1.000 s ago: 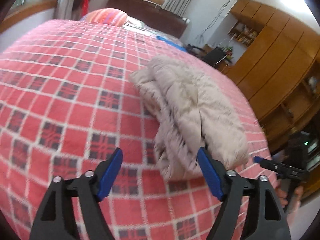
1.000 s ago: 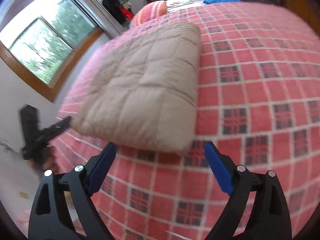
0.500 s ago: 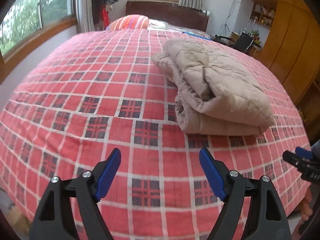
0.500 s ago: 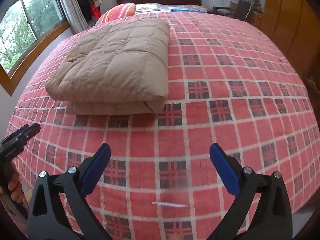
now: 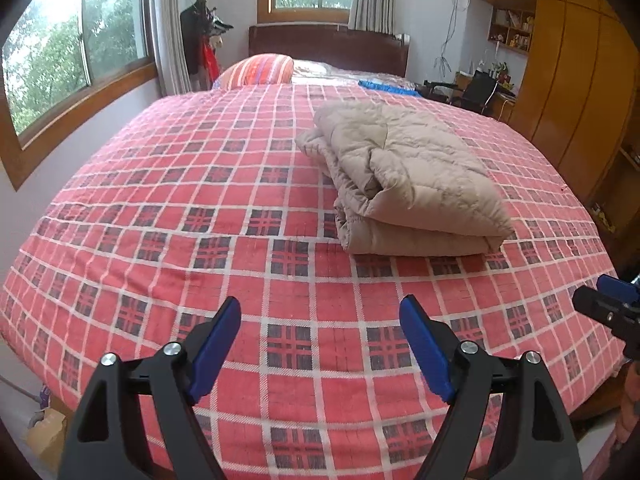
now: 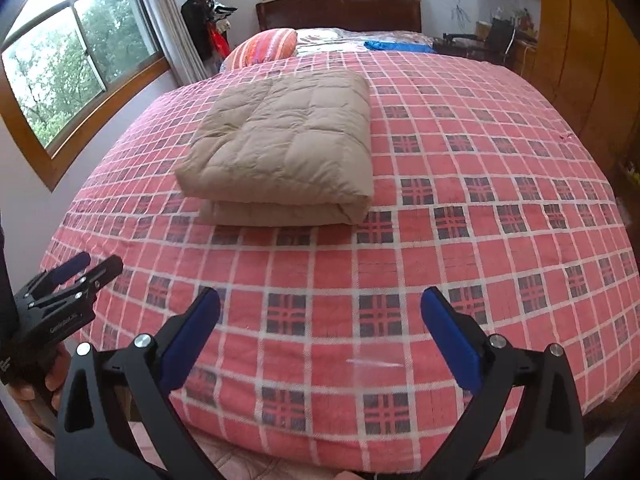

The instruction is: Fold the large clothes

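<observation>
Both grippers have drawn back to the foot of the bed: left gripper [image 5: 320,320] and right gripper [image 6: 320,308] hang spread wide, empty, touching nothing. Beyond them, the folded beige quilted coat [image 6: 284,148] lies on the red checked bedspread [image 6: 480,220].

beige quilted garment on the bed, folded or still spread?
Folded: the beige quilted garment lies as a compact stack, layered edges visible at its near end.

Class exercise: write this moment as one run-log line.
garment: beige quilted coat folded, on red plaid bedspread | left hand-held gripper: open, empty | right hand-held gripper: open, empty | contact: none
</observation>
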